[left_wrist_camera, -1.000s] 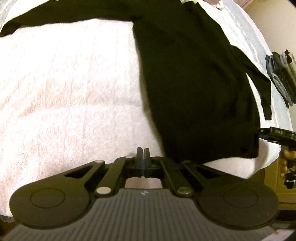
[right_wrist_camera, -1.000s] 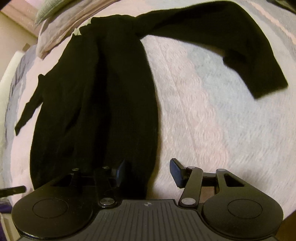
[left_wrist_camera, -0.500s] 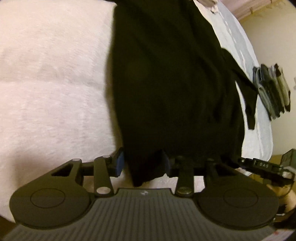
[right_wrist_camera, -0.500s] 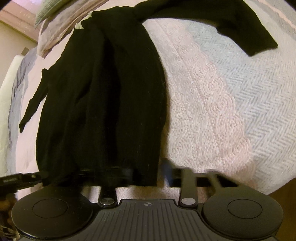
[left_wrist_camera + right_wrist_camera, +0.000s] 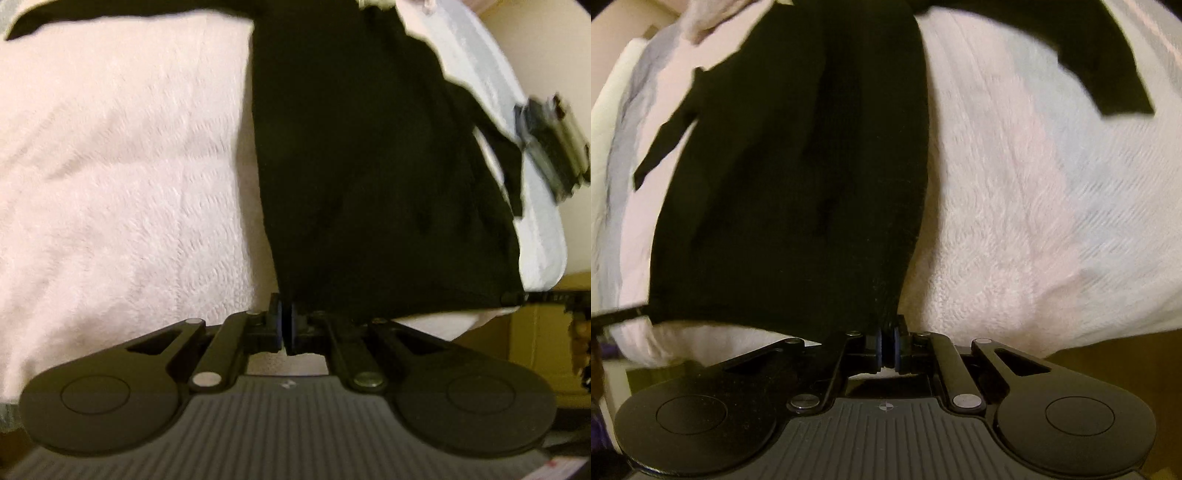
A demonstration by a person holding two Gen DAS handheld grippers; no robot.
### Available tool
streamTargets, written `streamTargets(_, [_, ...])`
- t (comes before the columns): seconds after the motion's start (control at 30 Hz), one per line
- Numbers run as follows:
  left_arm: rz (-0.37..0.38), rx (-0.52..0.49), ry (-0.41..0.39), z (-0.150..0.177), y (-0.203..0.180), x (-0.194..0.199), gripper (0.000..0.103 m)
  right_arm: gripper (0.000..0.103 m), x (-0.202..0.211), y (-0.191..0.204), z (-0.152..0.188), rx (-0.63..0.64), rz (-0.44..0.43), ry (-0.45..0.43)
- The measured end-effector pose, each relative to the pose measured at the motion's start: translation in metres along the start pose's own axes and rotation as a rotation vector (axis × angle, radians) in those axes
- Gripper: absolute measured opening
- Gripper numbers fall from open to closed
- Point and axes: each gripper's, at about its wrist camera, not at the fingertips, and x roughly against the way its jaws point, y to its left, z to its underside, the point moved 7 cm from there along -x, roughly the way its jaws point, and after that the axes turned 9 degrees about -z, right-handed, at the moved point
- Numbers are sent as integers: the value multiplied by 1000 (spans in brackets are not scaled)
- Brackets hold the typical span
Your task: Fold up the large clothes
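Note:
A black long-sleeved sweater (image 5: 369, 166) lies lengthwise on the pale pink quilt (image 5: 110, 184) of a bed, hem toward me. My left gripper (image 5: 284, 321) is shut on the hem's left corner. In the right wrist view the same sweater (image 5: 794, 184) runs away from me, and my right gripper (image 5: 886, 347) is shut on the hem's right corner. One sleeve (image 5: 1108, 74) is stretched out across the quilt to the right. The other sleeve (image 5: 665, 147) lies close along the body on the left. The right gripper's tip (image 5: 546, 295) shows at the hem's far corner in the left wrist view.
A blurred stack of folded clothes (image 5: 554, 147) sits near the bed's right edge. Wooden furniture (image 5: 535, 332) stands below that edge. Pillows (image 5: 701, 22) lie at the head of the bed. The quilt (image 5: 1052, 221) spreads wide beside the sweater.
Both grippers were open around the hem half a second ago and have now shut on it. The views have pulled back slightly and are motion-blurred.

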Motion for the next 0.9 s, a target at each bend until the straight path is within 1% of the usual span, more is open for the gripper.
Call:
streamTargets(0.07, [-11,-12,28,1,-3,-11,4,7,-3,-4,-3,-8,27,-12])
streamTargets(0.1, [-19,-8,40,2,-2,-10,8,16,2,-4,-6,1,53,-30])
streamTargets(0.13, [-35,-14,29,1,1,-5,10,30,9,-5,-8,9,70,-52])
streamTargets(0.2, [-68,-38,0,-3,8,8,11,43,31,-10,-16,12,91,-122])
streamTargets(0.27, [-107,-61,-28,-13,16,21,11,44,56,-19,-27,-7,125,-196])
streamTargets(0.3, [-113,-65,-46,-21,17,27,11,45,71,-24,-38,-17,149,-235])
streamTargets(0.4, [-135,-94,-123,-54,9,46,15,47,106,-45,-72,-30,191,-351])
streamTargets(0.43, [-141,-94,-150,-67,5,51,17,49,112,-52,-84,-33,207,-369])
streamTargets(0.47, [-142,-88,-171,-80,-2,55,17,50,117,-60,-99,-31,230,-386])
streamTargets(0.53, [-146,-83,-205,-102,-19,57,22,55,128,-84,-128,14,253,-398])
streamTargets(0.57, [-149,-84,-219,-115,-29,55,23,56,127,-95,-145,49,274,-386])
streamTargets(0.6, [-150,-88,-225,-122,-35,53,24,57,124,-106,-151,77,290,-370])
streamTargets(0.63, [-151,-93,-229,-133,-48,47,25,57,116,-117,-161,101,298,-347])
streamTargets(0.73, [-171,-99,-208,-156,-82,20,26,57,94,-159,-186,125,303,-275])
streamTargets(0.77, [-173,-100,-195,-164,-92,12,26,57,86,-171,-187,125,294,-261])
streamTargets(0.8, [-175,-100,-186,-164,-101,3,27,57,82,-183,-191,118,267,-241])
streamTargets(0.83, [-175,-99,-179,-168,-114,-3,27,37,81,-193,-193,98,224,-216])
streamTargets(0.87, [-171,-104,-165,-174,-129,-10,27,15,78,-198,-194,78,164,-183])
streamTargets(0.9, [-170,-114,-155,-175,-134,-11,28,5,80,-199,-194,84,130,-157])
